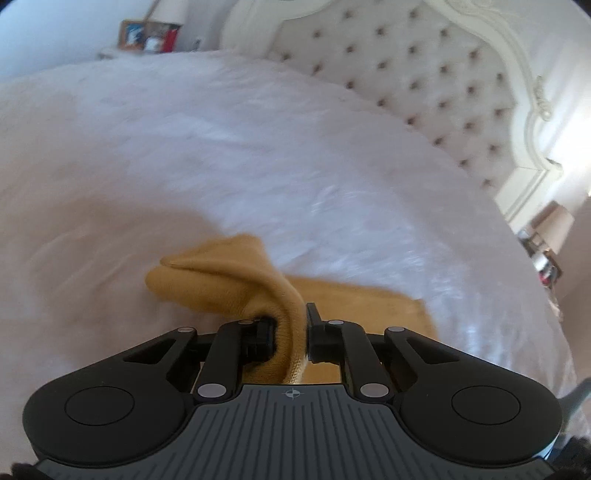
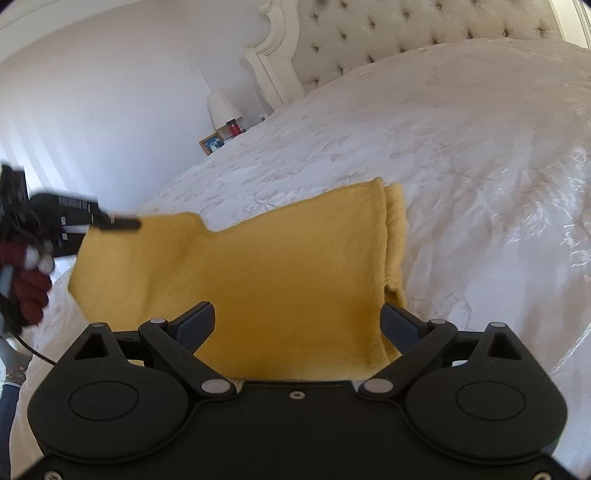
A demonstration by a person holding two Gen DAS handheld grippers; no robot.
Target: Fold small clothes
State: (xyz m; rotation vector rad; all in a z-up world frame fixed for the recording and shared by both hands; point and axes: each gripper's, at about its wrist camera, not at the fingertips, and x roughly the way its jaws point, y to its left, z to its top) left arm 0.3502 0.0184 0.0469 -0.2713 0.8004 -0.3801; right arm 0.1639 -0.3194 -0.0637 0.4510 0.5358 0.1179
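On the far left of the right wrist view, a gloved hand (image 2: 31,291) in dark red carries the left gripper (image 2: 122,224), its black jaws pressed together on the left corner of a mustard-yellow garment (image 2: 266,280). That corner is raised off the bed (image 2: 461,155), and the picture is blurred there.

The left wrist view shows the same pinch from close by: the left gripper (image 1: 291,332) has a bunched fold of the yellow garment (image 1: 236,273) squeezed between its 2 jaws, the cloth rising out of them and drooping forward and to the left, while the rest of it lies flat on the white bed (image 1: 221,147) to the right behind the jaws.

Moving right, the garment spreads across the white patterned bedspread with its long axis running roughly from the lifted left corner towards the folded edge on the right, where 2 layers show 1 over the other. A notch cuts into its far edge near the left.

The right gripper (image 2: 297,328) sits over the near edge of the garment, jaws spread wide, 1 finger on each side; I cannot tell whether they touch the cloth.

Beyond the bed stand a tufted headboard (image 2: 424,22), a lamp (image 2: 221,107) and a framed picture (image 2: 211,143).
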